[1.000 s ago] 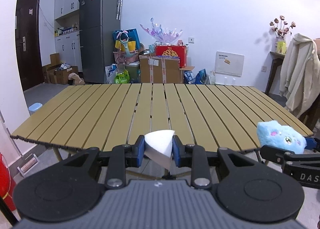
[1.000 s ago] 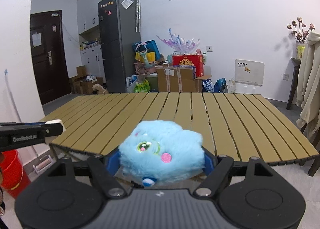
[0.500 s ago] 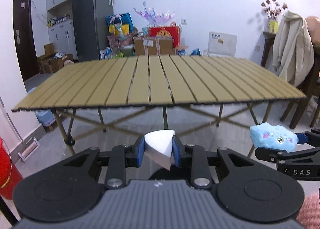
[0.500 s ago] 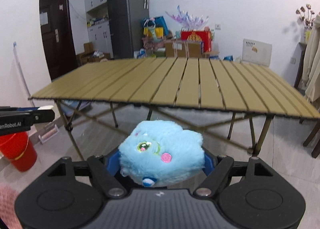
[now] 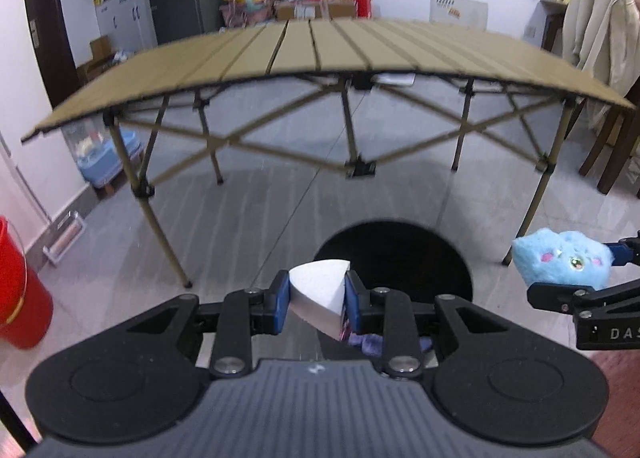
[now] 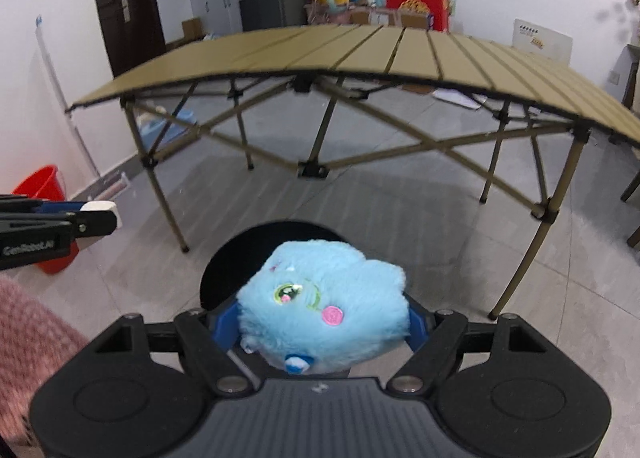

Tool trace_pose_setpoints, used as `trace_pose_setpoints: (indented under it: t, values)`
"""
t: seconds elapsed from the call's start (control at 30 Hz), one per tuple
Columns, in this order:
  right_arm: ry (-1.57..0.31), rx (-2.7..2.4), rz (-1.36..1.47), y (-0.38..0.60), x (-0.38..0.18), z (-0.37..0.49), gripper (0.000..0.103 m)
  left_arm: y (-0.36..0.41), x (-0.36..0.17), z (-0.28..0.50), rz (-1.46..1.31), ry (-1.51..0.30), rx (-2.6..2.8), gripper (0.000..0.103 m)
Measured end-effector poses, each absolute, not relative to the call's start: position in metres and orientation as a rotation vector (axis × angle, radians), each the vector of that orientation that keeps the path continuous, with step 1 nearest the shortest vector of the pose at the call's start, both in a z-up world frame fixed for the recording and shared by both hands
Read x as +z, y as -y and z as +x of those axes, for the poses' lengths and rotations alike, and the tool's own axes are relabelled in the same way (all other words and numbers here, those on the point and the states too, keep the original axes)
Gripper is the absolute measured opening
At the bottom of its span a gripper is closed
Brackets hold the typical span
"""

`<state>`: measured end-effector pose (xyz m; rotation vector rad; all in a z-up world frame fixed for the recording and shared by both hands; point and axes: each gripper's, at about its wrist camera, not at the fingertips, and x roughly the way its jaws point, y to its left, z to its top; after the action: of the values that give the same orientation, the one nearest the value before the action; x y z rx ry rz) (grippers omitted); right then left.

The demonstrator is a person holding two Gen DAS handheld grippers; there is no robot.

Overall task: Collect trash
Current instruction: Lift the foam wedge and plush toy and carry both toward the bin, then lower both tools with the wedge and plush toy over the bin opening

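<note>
My left gripper (image 5: 316, 296) is shut on a white wedge-shaped piece of foam (image 5: 318, 290), pinched between its blue pads. My right gripper (image 6: 320, 318) is shut on a fluffy light-blue plush toy (image 6: 324, 302) with a green eye and pink cheek. The same plush toy (image 5: 560, 260) shows at the right edge of the left wrist view. Below and just ahead of both grippers lies the round dark mouth of a black bin (image 5: 394, 258), also the black bin (image 6: 240, 258) in the right wrist view. The left gripper (image 6: 96, 214) with its white foam shows at the left edge of the right wrist view.
A tan slatted folding table (image 5: 320, 46) on crossed legs stands ahead over grey floor tiles. A red bucket (image 5: 18, 290) sits at the left by the wall. A pink sleeve (image 6: 28, 334) shows lower left. Chair with a cream coat (image 5: 592, 18) at right.
Both grippers have sunk from table-top height to below the table edge and tipped downward. The black bin has come into view beneath them. Both grips are unchanged.
</note>
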<state>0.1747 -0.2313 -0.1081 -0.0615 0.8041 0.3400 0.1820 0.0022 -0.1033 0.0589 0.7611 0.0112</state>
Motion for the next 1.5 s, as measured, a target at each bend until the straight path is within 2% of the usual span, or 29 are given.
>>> trace_pose_setpoints:
  t: [0.17,0.53,0.87,1.5]
  values:
    - [-0.85,0.358,-0.115,0.222,-0.131,0.173,0.077,-0.009,-0.128,0.179,0.053,-0.803,0.025,0.029]
    - [-0.923,0.351,-0.154,0.222,-0.157,0.183,0.077,-0.013,-0.139,0.176,0.059,-0.81,0.025,0.029]
    - [-0.985,0.346,-0.169,0.216,-0.181,0.196,0.077,-0.014,-0.16,0.193,0.046,-0.908,0.033,0.029]
    - [-1.065,0.293,-0.137,0.22,-0.202,0.214,0.077,-0.009,-0.185,0.218,0.033,-1.062,0.074,0.029]
